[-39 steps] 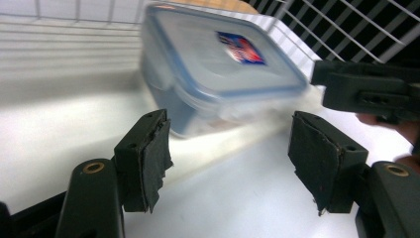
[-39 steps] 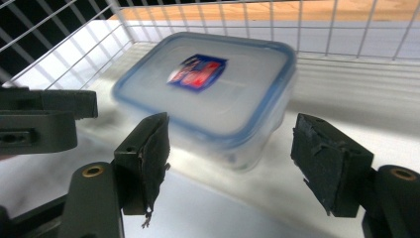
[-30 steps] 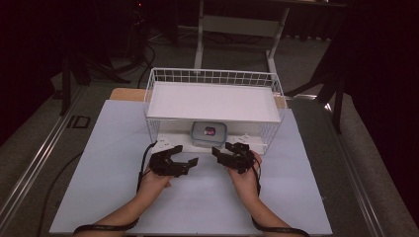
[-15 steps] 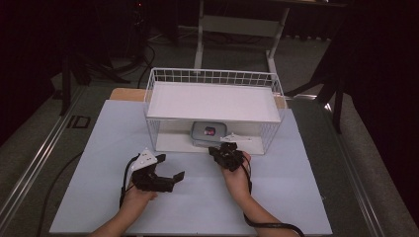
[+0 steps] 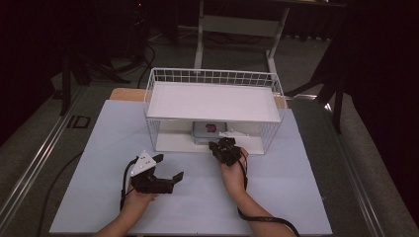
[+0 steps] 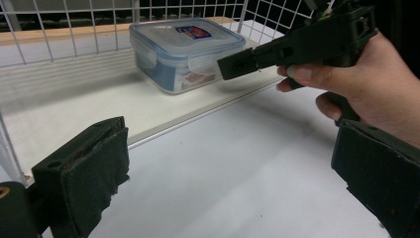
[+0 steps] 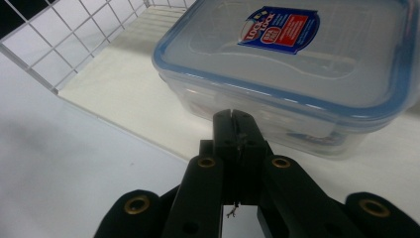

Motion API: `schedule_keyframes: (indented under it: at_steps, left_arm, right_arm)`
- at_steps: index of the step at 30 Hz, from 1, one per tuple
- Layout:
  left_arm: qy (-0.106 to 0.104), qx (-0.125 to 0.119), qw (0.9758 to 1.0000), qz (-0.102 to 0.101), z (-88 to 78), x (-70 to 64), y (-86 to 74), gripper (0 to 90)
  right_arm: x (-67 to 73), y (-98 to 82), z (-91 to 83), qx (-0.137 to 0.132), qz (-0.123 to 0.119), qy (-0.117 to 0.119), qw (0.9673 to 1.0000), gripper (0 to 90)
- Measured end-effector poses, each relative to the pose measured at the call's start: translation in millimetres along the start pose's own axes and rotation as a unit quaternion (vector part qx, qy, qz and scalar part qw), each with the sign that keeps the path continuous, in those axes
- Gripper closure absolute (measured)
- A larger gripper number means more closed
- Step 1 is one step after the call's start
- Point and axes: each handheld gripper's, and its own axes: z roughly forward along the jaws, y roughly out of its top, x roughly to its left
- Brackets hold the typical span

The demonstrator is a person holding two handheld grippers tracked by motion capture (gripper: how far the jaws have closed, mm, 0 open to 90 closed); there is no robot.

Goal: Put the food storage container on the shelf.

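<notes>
Clear plastic box (image 7: 297,74) with blue-rimmed lid and red-and-blue label, on the lower shelf of the white wire rack (image 5: 212,101), near its open front. Right gripper (image 7: 233,119) pressed together on nothing, tips just short of the box's front wall; contact not clear. Left gripper (image 5: 168,168) spread wide and empty, over the white tabletop (image 5: 296,197), well apart from the box, pointing towards the right hand (image 6: 361,79).
</notes>
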Motion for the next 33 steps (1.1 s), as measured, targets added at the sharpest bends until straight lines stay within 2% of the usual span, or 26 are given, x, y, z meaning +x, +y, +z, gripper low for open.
schedule_keyframes:
  at_steps: [2, 9, 17, 22, 23, 29, 31, 33]
  left_arm:
    - [0.004, -0.004, 1.0000, 0.005, 0.1, -0.6, 0.0, 2.4]
    - [0.001, -0.003, 1.0000, 0.000, 1.2, 0.5, -0.4, 2.4]
    - [0.003, -0.007, 1.0000, 0.003, 1.1, 0.4, 0.1, 2.4]
    - [0.006, -0.005, 0.9999, 0.007, 1.4, 1.2, -0.4, 2.5]
    - [0.007, -0.007, 0.9999, 0.009, 1.4, 1.2, -0.6, 2.4]
    - [0.011, -0.005, 0.9999, 0.006, 1.6, 2.9, -0.9, 2.4]
    - [0.010, -0.006, 0.9999, 0.006, 1.2, 2.6, -1.1, 2.5]
    - [0.009, -0.007, 0.9999, 0.006, 0.9, 2.6, -0.9, 2.5]
  right_arm:
    - [0.2, 0.6, 3.3, 0.002, -0.001, 0.001, 1.0000, 90.0]
    - [-2.6, 3.7, 15.3, -0.001, 0.005, 0.000, 1.0000, 90.0]
    - [-4.9, 9.4, 24.3, -0.002, 0.010, -0.013, 0.9999, 90.0]
    - [-6.5, 11.8, 25.6, -0.004, 0.034, -0.015, 0.9993, 90.0]
    - [-7.9, 12.0, 26.8, -0.009, 0.025, -0.018, 0.9995, 90.0]
    - [-8.8, 14.1, 30.3, -0.006, 0.029, -0.019, 0.9994, 90.0]
    - [-6.0, 13.4, 32.2, -0.007, 0.017, -0.022, 0.9996, 89.9]
    - [-5.7, 13.4, 32.0, -0.008, 0.019, -0.021, 0.9996, 89.9]
